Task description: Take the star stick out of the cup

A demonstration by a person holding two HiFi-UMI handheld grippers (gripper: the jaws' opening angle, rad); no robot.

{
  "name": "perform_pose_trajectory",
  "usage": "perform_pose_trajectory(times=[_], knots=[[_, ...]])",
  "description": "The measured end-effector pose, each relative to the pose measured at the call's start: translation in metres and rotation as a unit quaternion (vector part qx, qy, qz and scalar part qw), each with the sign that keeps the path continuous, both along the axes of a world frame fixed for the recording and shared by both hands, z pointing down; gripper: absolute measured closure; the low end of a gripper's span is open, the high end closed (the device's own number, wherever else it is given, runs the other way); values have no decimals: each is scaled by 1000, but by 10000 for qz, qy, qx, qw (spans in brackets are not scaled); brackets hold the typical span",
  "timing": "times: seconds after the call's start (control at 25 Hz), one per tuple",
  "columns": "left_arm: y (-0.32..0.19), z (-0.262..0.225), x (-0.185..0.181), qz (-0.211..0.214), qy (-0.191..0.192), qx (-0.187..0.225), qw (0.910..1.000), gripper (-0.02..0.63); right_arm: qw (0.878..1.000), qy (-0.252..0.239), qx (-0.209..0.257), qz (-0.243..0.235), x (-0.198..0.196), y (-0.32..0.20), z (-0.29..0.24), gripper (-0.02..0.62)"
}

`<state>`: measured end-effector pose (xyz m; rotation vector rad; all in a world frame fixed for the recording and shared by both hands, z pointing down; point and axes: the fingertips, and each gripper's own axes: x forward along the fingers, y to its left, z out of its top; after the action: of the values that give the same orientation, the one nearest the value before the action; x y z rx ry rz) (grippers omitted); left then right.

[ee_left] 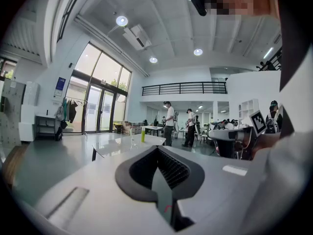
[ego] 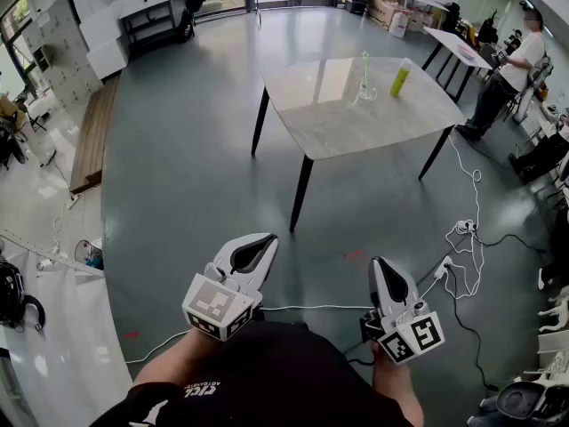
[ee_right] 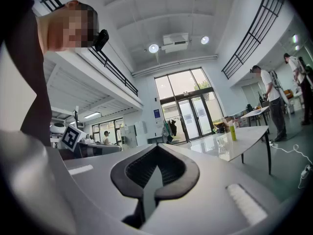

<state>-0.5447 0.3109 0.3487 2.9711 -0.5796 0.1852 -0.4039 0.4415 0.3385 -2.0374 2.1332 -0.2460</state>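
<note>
Star stick upright in cup, star end up, on table

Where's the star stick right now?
The star stick stands in the clear cup on the table, upper right in the head view, just left of the yellow-green bottle.

Left gripper lower centre-left of head view, jaws together, nothing between them. Right gripper lower centre-right, jaws also together, empty. Both held close to the torso, pointing up-frame. Bare left forearm and right forearm at the bottom edge.
</note>
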Motion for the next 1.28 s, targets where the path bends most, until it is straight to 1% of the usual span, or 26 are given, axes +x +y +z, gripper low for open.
perform_pose_trajectory(times=[0.16,0.48,0.72,1.0,1.12,1.28], knots=[[11,5,10,60,-5,-32,10000,604,10000,-76,15,-34,9,8,-1,583],[42,15,33,75,-74,-130,9999,604,9991,-301,209,-207,16,41,-5,581],[57,12,62,243,-56,-32,9997,603,9987,-395,296,-82,44,57,-1,580],[37,19,94,323,-33,-111,9994,603,9989,-463,55,30,77,41,14,580],[19,24,121,386,4,-158,9991,604,9989,-460,-58,68,100,26,20,580],[-18,27,158,406,75,-228,9989,604,9986,-462,-218,146,136,-5,29,578]])
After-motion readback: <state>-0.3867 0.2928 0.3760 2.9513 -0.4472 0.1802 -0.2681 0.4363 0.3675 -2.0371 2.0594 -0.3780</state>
